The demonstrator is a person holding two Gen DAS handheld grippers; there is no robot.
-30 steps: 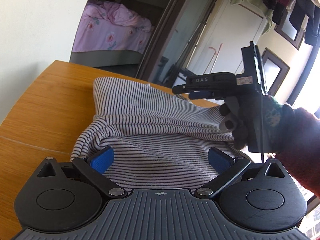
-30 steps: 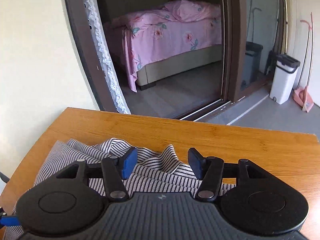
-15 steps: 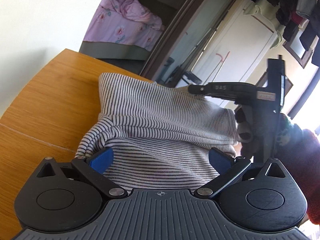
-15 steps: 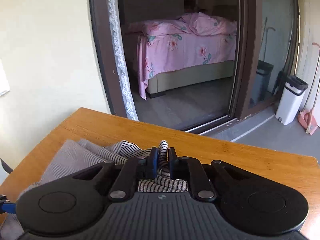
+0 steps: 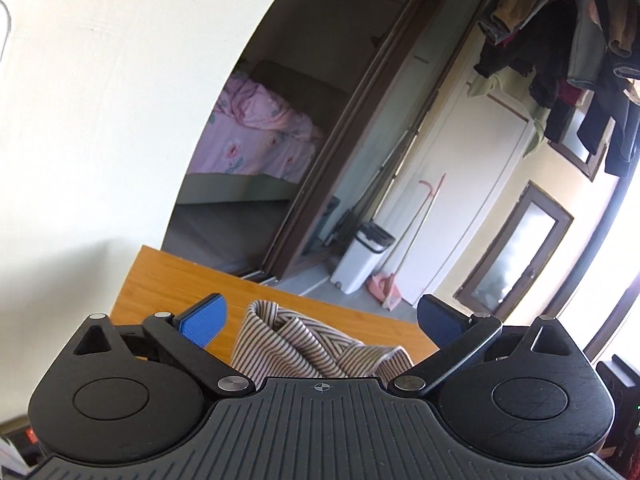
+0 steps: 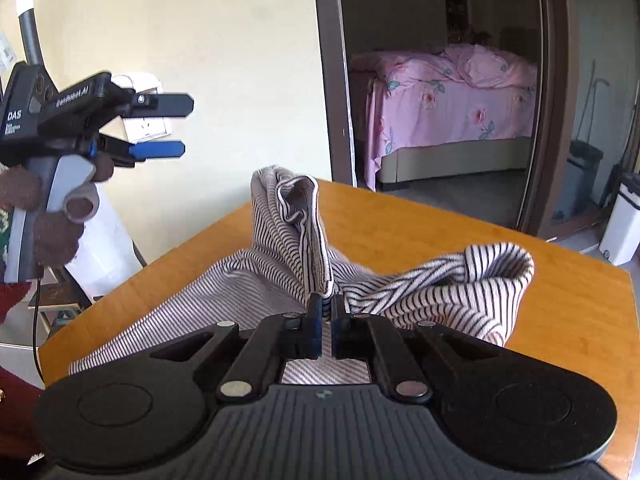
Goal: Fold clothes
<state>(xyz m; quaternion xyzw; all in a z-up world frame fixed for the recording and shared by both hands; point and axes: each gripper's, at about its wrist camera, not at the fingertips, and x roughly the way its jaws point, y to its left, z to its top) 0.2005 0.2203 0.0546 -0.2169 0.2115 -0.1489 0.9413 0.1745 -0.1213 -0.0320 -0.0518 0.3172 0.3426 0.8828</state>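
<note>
Striped garment (image 6: pixel 296 236) in clamped right gripper (image 6: pixel 326 312)

The left wrist view sits raised above the orange wooden table (image 5: pixel 160 280), tilted up toward the bedroom doorway (image 5: pixel 280 160). The right wrist view sits low and close over the black-and-white striped knit garment (image 6: pixel 288 236), facing the table's far corner. Both share garment, table and doorway.

Daylight pours in from the right, blowing out the window (image 5: pixel 520 252) to white glare. Fisheye bending curves the doorframe (image 5: pixel 352 128) hard. The left tool (image 6: pixel 168 128) smears slightly with motion blur.
</note>
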